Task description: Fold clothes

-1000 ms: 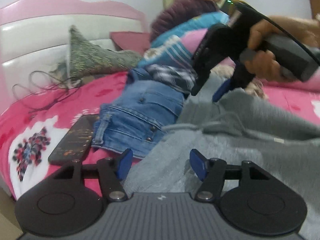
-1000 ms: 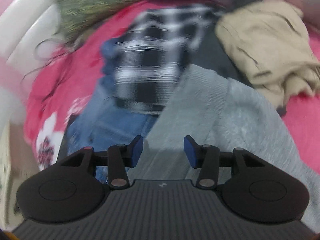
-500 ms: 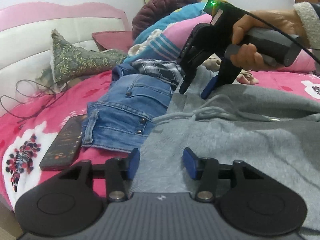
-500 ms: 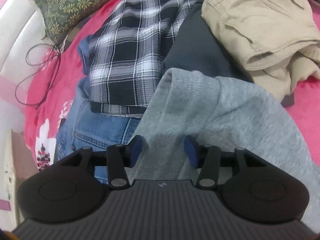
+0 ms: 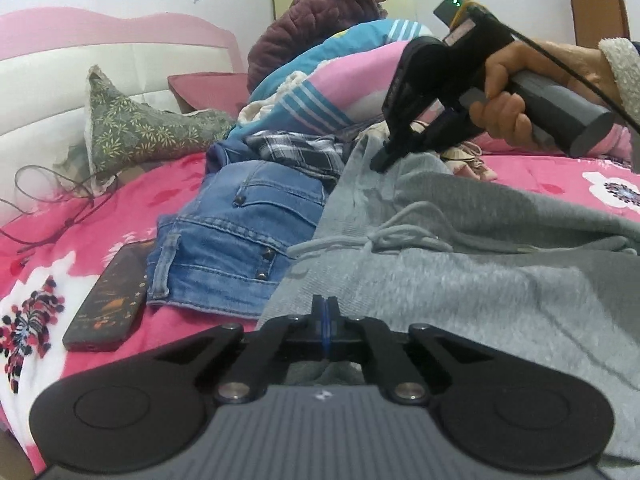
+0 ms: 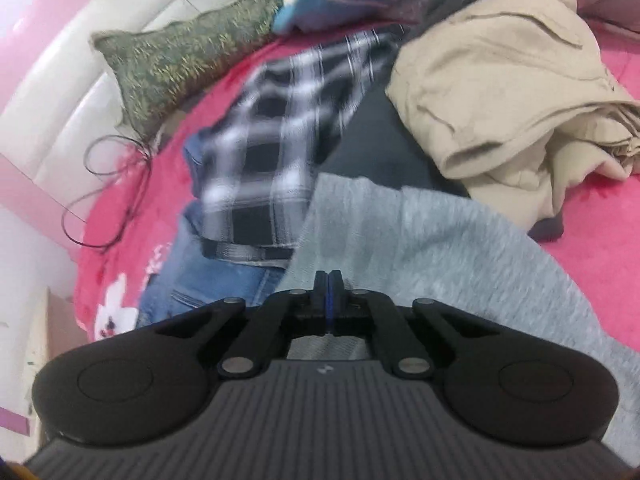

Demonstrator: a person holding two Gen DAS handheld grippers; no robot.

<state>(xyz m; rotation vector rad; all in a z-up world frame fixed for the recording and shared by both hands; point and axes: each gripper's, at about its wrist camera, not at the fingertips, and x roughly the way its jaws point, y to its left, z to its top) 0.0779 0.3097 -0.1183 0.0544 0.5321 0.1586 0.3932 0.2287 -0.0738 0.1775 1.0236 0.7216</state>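
Both my left gripper [image 5: 325, 312] and right gripper [image 6: 328, 286] have fingers pinched closed on the grey sweatpants [image 5: 460, 280] lying ahead across the bed [image 5: 132, 208]; lifting unevenly could slip the thin waistband free.

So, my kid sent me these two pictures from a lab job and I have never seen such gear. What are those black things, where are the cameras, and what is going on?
There is no robot here. A person holds hand-held tongs in each hand, and a wide-angle camera on each looks forward along its two fingers. One picture is from the left tongs, the other from the right tongs; the left view also shows the right hand holding its tool. Both tongs are shut, each pinching the grey sweatpants at a different spot. On the pink bedspread also lie blue jeans, a plaid shirt, a beige garment, a phone and a green pillow.
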